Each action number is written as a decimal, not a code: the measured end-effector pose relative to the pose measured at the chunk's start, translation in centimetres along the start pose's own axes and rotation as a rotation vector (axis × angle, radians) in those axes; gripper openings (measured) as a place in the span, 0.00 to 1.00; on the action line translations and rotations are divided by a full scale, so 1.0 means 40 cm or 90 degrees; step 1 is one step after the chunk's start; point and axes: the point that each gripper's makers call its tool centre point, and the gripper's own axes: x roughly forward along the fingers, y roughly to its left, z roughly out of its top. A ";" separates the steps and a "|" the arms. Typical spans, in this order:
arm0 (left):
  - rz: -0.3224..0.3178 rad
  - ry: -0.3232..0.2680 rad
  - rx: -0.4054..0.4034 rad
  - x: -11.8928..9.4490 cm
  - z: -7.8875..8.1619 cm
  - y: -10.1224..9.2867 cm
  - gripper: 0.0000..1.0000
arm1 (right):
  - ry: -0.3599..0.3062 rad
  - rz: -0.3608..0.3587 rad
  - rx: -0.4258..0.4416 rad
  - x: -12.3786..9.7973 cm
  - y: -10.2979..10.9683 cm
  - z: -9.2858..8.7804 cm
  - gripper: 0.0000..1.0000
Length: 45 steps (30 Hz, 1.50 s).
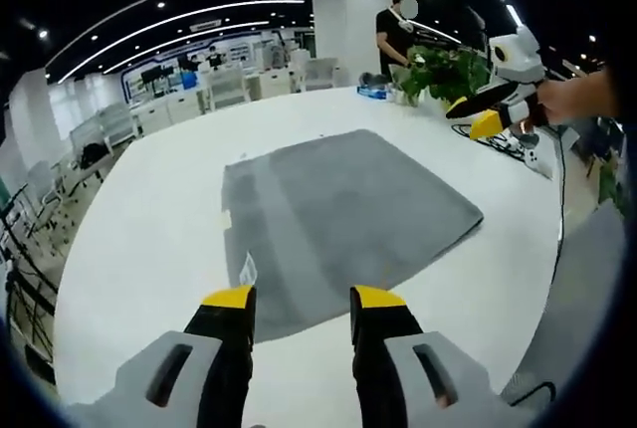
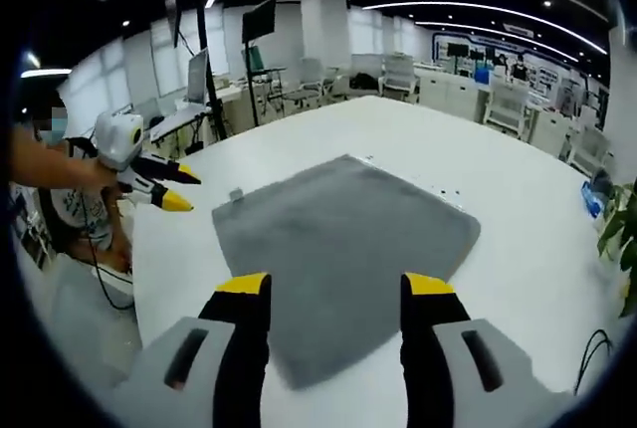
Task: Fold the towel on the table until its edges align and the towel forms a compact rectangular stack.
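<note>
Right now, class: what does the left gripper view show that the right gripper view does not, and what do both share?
Left gripper view: a white tag at the towel's near edge and a blue item by the plant.

Right gripper view: a dark monitor on a stand.

Both: the grey towel lying flat on the white table, and a potted plant.

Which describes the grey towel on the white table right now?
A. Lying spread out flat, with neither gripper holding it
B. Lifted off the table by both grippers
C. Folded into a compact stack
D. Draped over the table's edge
A: the grey towel lies flat in one layer on the white table, and both the left gripper and right gripper have open, empty jaws.
</note>
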 end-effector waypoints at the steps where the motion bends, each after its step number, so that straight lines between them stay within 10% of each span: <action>1: -0.001 0.005 0.003 0.003 -0.004 0.001 0.39 | 0.004 -0.001 0.006 -0.002 0.000 -0.011 0.49; 27: -0.028 0.084 0.037 0.088 -0.082 0.005 0.32 | 0.087 -0.009 0.061 0.045 0.080 -0.245 0.30; 45: -0.036 0.096 -0.011 0.145 -0.118 0.021 0.25 | 0.144 -0.024 0.049 0.079 0.069 -0.322 0.17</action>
